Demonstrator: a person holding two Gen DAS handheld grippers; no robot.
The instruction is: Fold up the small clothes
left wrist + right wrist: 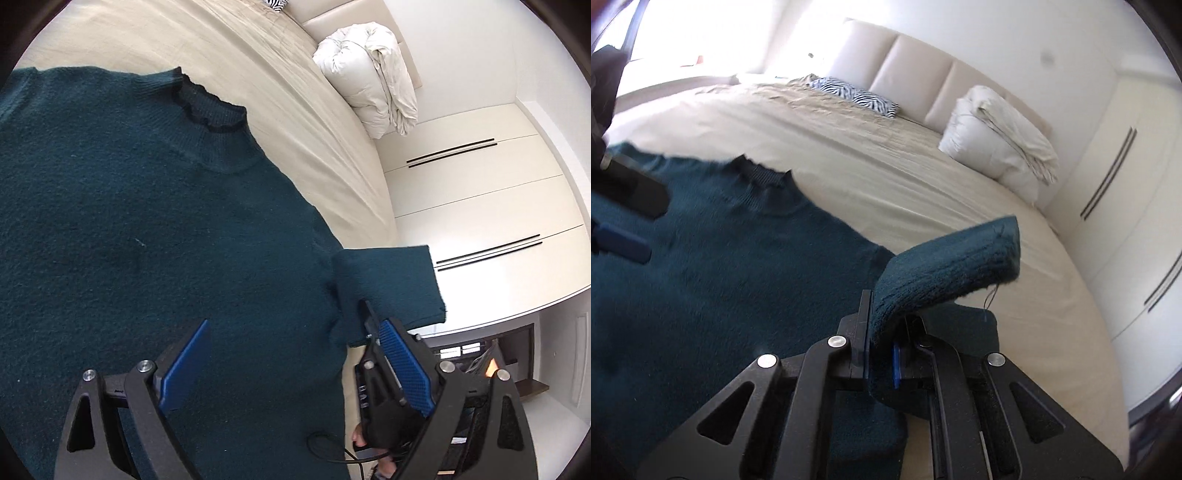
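Note:
A dark teal knit sweater (147, 221) lies flat on the beige bed, collar (210, 107) toward the headboard. My left gripper (295, 354) hovers open just above the sweater's body, blue pads (184, 369) wide apart with nothing between them. My right gripper (882, 336) is shut on the sweater's short sleeve (945, 266), which is lifted off the sheet and curls over toward the body. In the left wrist view this sleeve (388, 288) stands up beside the right gripper (364, 321). The left gripper (628, 218) shows blurred at the right wrist view's left edge.
A folded white duvet (997, 136) and a zebra-print pillow (857, 96) lie by the padded headboard (912, 77). Bare beige sheet (886, 177) stretches beyond the sweater. White wardrobe doors (480, 206) stand past the bed's right edge.

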